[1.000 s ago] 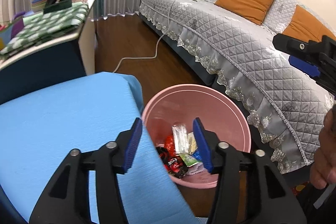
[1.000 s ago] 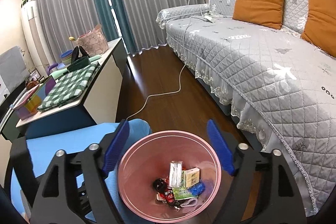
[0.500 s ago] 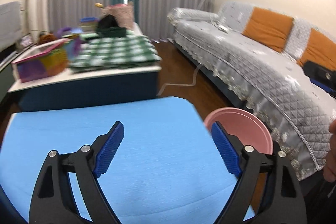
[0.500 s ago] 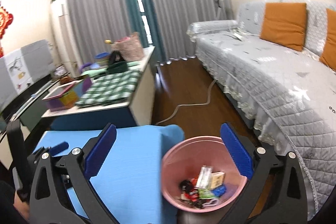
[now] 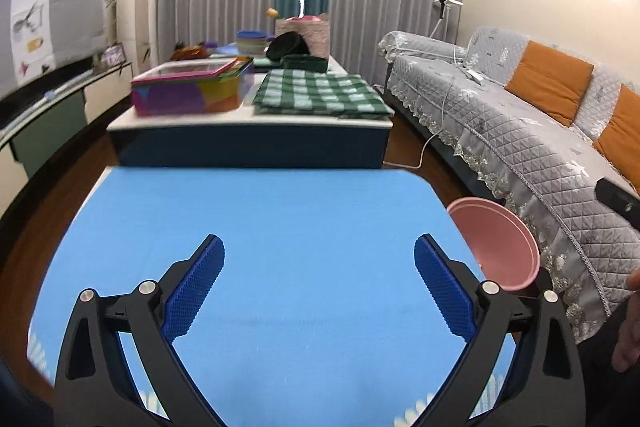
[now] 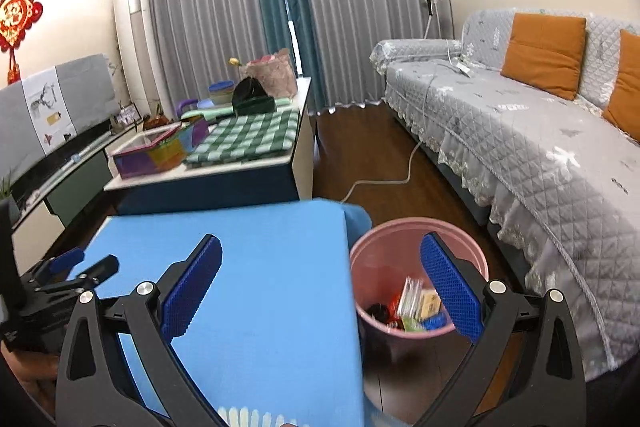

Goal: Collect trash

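Left gripper (image 5: 319,265), jaws opening and empty, and released right gripper (image 6: 321,264) hovered over blue cloth-covered table (image 5: 280,211), beside round pink plastic bin (image 6: 416,259) of wrappers (image 6: 416,301).

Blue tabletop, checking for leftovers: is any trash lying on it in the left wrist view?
No, the blue tabletop shows bare in that view.

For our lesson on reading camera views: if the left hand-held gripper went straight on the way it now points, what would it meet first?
Most likely the blue cloth-covered table top. The left hand-held gripper tilts downward, its jaws opening with nothing between them, and only bare blue surface lies ahead. Depth is uncertain.
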Motion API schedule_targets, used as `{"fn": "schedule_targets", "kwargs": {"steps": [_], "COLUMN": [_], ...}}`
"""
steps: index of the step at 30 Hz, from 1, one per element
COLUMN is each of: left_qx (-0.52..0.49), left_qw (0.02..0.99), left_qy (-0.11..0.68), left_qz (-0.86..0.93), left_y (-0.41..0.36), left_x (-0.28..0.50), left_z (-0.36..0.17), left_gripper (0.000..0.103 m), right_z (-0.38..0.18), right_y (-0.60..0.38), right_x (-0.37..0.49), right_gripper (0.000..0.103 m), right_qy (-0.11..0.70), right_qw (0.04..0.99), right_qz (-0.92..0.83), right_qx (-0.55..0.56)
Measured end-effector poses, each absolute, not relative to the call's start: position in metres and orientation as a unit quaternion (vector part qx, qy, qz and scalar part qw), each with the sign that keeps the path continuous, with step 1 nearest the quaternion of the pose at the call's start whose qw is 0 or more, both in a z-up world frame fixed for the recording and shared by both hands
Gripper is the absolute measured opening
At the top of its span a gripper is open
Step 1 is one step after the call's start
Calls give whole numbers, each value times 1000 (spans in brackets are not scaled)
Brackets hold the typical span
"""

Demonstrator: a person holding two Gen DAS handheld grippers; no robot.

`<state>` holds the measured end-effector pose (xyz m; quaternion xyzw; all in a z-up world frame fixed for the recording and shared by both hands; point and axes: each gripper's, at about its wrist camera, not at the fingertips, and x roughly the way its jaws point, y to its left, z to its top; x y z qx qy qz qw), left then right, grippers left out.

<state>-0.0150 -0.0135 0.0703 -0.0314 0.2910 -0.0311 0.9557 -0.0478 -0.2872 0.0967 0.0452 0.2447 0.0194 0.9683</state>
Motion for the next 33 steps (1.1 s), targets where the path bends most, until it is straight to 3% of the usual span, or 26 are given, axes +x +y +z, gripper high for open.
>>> {"fn": "schedule_targets", "kwargs": {"steps": [11,33], "left_qx": [-11,-31], "left_qw": [956,950], "left_qy": [292,310], "left_qz": [-17,-4], "left_y": [-10,-6], "left_x": [-85,-84], "left_z": [45,28], "left_gripper": [93,93], "right_z": [60,39], "right_y": [-258,-243], "right_x": [-88,-78], "right_gripper": [98,98], "right_qy": [273,296], "right_qw": [962,955], "right_qz": [-5,-14], "right_qx": [13,-16]}}
